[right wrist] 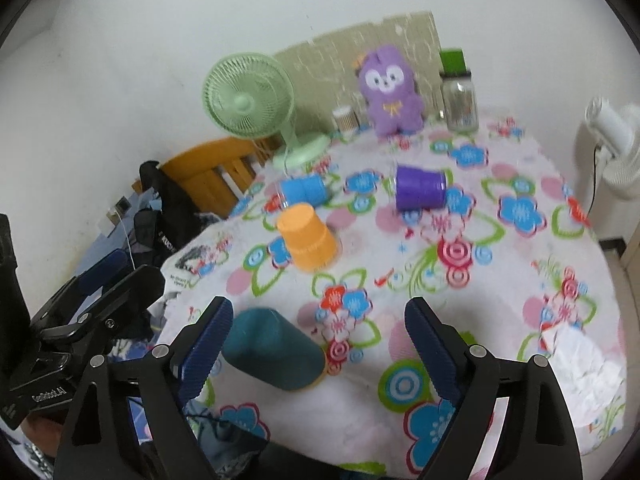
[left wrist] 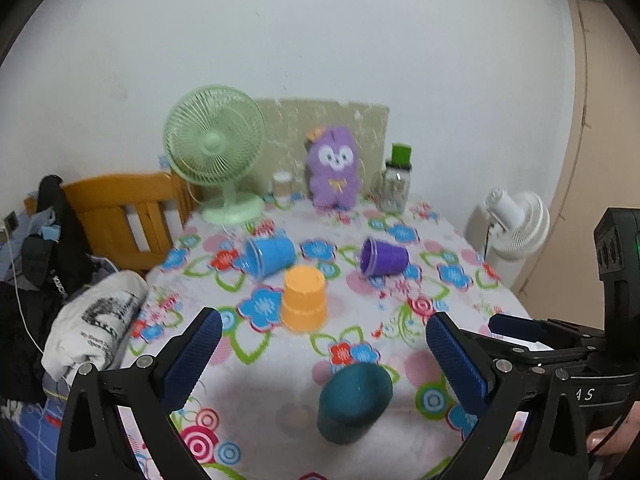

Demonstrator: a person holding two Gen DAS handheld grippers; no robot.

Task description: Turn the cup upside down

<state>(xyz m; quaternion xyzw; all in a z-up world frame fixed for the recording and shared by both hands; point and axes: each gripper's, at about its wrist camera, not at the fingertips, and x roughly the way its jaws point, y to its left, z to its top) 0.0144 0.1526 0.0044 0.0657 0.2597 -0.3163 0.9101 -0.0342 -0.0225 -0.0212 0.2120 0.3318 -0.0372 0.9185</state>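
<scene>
Both of my wrist views show soft, even indoor light with no hard glare. The white wall (left wrist: 320, 40) reads bright but slightly grey. Shadows are faint; a weak one sits under the teal cup (left wrist: 354, 402). Motion blur smears the flowered tablecloth (right wrist: 480, 240), the orange cup (right wrist: 308, 238) and the purple toy (right wrist: 390, 90). My own claw fingers (left wrist: 192, 360) look sharper. Fisheye distortion bends the table edges, and black vignette fills the corners.
</scene>
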